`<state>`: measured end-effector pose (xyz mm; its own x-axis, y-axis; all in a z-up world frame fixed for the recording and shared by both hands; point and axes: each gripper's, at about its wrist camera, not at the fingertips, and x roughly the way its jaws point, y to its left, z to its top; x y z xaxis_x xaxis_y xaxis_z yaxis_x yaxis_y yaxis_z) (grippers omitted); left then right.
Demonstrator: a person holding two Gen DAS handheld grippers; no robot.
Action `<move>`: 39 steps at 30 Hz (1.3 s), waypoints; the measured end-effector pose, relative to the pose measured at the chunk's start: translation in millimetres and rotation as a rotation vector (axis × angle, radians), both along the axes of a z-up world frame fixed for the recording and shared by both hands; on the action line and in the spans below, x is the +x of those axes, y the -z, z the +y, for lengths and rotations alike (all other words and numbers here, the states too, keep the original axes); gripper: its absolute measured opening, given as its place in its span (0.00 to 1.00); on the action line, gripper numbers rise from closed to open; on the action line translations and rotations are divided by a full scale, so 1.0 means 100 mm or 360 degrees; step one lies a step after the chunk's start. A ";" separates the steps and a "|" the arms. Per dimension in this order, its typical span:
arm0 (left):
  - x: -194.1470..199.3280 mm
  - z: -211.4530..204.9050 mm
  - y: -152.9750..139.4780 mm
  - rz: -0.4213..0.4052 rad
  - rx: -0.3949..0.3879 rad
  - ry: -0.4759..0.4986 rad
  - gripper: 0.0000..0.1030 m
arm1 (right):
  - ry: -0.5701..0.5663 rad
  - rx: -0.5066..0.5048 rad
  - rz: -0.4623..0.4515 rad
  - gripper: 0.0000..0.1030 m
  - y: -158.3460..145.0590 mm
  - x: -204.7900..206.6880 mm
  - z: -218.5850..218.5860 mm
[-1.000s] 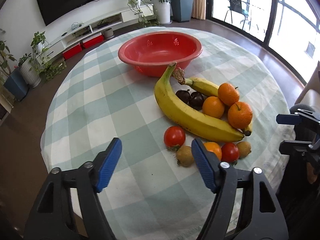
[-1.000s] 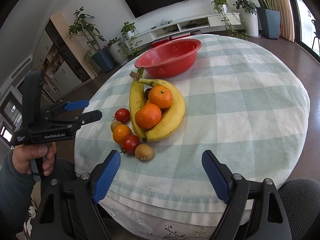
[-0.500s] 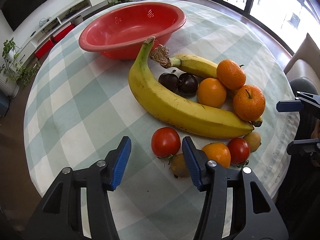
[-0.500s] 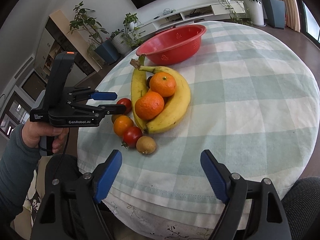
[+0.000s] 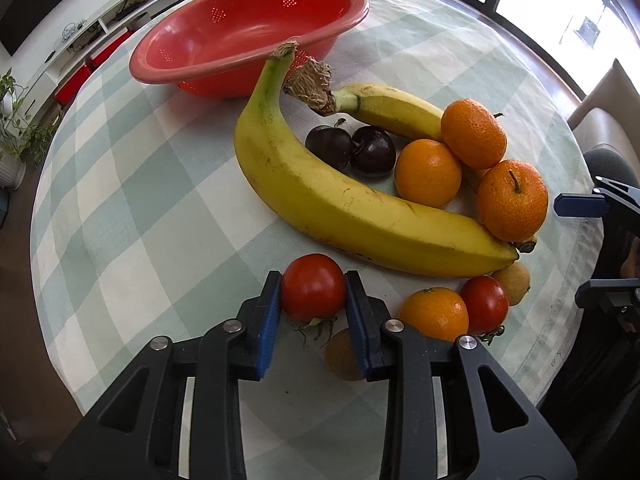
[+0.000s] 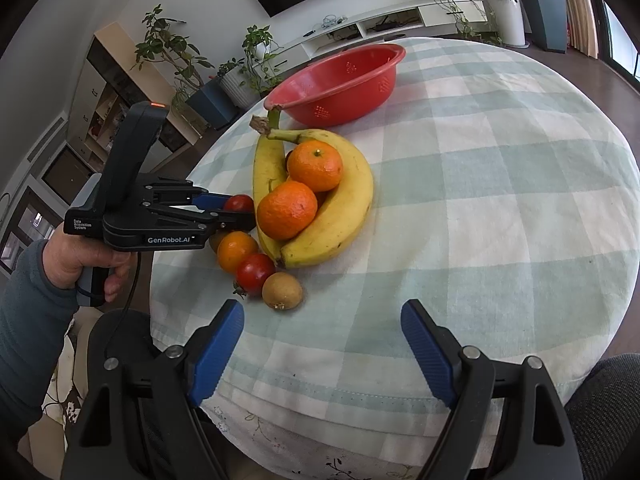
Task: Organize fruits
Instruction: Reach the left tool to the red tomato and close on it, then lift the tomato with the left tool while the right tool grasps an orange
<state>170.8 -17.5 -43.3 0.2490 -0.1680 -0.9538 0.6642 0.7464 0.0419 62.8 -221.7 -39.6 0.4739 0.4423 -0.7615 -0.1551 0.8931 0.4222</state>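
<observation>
The left gripper (image 5: 314, 292) was seen clamped on a red tomato (image 5: 313, 286), both blue pads pressed flat against its sides; the jaws had just been closing onto it. The tomato was held low over the checked tablecloth (image 5: 132, 208), its green calyx hanging beneath, though whether it was lifted clear of the cloth could not be told. The gripper was pitched steeply downward. In the right wrist view the left hand (image 6: 80, 256) was shown wrapped around the pistol handle, a grey sleeve (image 6: 24, 344) trailing toward the lower left corner.

Just beside the held tomato, a brownish kiwi (image 5: 344, 354) was partly hidden behind the right-hand finger. Further to the right, a small orange (image 5: 434, 314), a second tomato (image 5: 484, 304) and a pale kiwi (image 5: 514, 282) were lined up, touching one another. Beyond them a large banana (image 5: 340, 208) was curved across the cloth, with a smaller banana (image 5: 392, 110) behind it. Two dark plums (image 5: 352, 150) and three mandarins (image 5: 472, 170) were nested between the two. The red colander bowl (image 5: 240, 28) was set at the far side, its rim touched by the large banana's stem.

The right gripper (image 6: 322, 344) was held wide apart, nothing between its pads, angled down over the near edge of the table, well apart from the fruit.
</observation>
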 end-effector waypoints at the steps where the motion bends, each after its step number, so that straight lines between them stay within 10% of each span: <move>1: 0.00 0.00 0.00 0.0000 -0.0004 -0.0003 0.28 | 0.0002 -0.0001 -0.0002 0.81 0.00 0.01 0.00; 39: -0.26 0.78 -0.23 -0.0087 -0.0705 -0.0467 0.28 | -0.0120 -0.0518 -0.0255 0.50 -0.07 0.58 0.63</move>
